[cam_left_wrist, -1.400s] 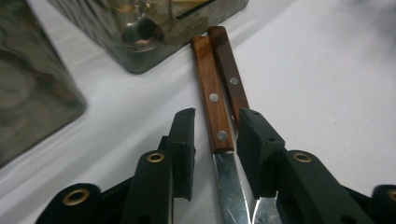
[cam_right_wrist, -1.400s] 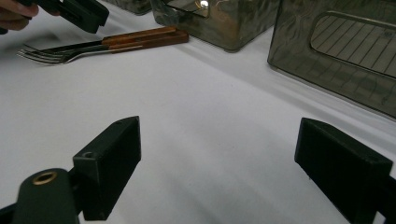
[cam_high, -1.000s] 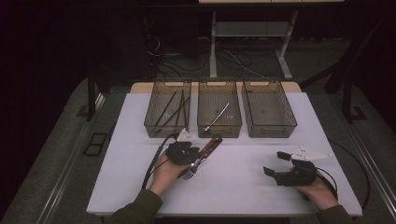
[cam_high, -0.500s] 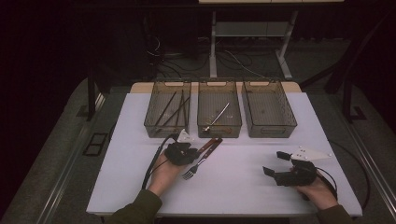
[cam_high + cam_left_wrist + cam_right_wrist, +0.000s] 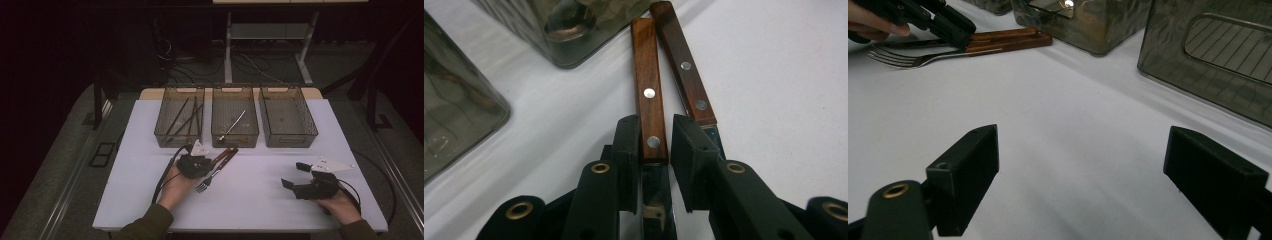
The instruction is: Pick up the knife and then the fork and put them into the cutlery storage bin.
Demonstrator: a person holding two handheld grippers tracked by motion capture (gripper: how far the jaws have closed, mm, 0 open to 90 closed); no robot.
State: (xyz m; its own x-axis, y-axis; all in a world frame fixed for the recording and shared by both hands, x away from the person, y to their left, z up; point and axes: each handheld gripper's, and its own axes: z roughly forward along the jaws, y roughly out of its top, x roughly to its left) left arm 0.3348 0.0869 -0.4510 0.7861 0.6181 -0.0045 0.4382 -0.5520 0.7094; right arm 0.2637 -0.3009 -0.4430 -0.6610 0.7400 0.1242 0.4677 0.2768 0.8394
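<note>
Wooden-handled knife [image 5: 650, 105] sits between left tongs [image 5: 656, 150], beside its twin [image 5: 684, 65].

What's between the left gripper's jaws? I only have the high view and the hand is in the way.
Observer: A wooden knife handle. In its own view, the left gripper straddles the handle's blade end.
Operator: Both knives in there?
Observer: No. The second knife lies alongside, its handle outside the jaw on the right of that view.
Operator: Clamped?
Observer: Can't tell. The jaws sit close on both sides of the handle, but contact isn't clear.
</note>
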